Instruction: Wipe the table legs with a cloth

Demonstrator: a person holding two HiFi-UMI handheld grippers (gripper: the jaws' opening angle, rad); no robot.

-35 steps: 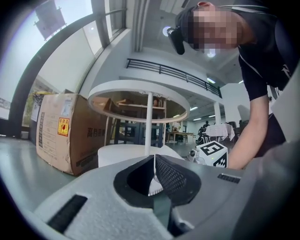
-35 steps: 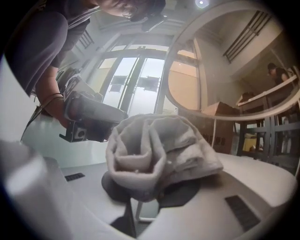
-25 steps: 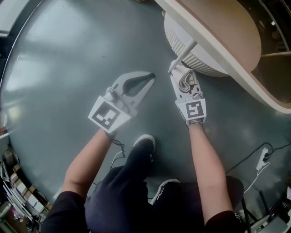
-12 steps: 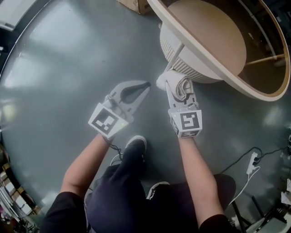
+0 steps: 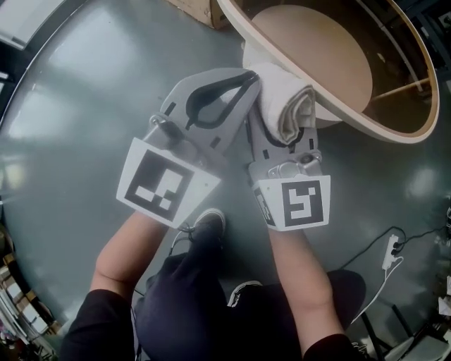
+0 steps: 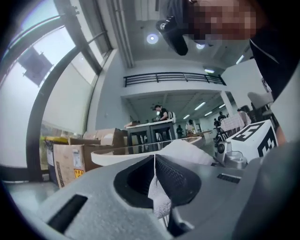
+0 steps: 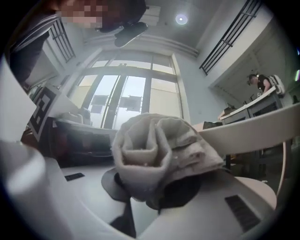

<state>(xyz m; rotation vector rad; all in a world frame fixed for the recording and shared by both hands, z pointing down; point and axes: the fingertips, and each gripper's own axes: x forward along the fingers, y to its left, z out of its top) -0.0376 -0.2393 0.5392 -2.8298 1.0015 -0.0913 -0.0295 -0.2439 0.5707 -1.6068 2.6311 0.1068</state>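
Clamping rolled cloth (image 5: 287,102) in right tool (image 5: 278,130), left tool (image 5: 248,79) pinching its edge

Cardboard box (image 5: 199,8) top edge; pwr strip (image 5: 390,248) on grey floor (image 5: 70,141), btm right.

Off-white cloth (image 5: 289,106), rolled thick, clamped in the right gripper (image 5: 280,92), a scrap pinched by the left gripper (image 5: 248,77), beside the tabletop (image 5: 345,116) rim

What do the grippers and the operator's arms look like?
Both the left gripper and right gripper are light grey moulded plastic with tapering jaws lined in black ribbed pads. Each carries a white marker cube with black square patterns. Forearms bare; short black sleeves.
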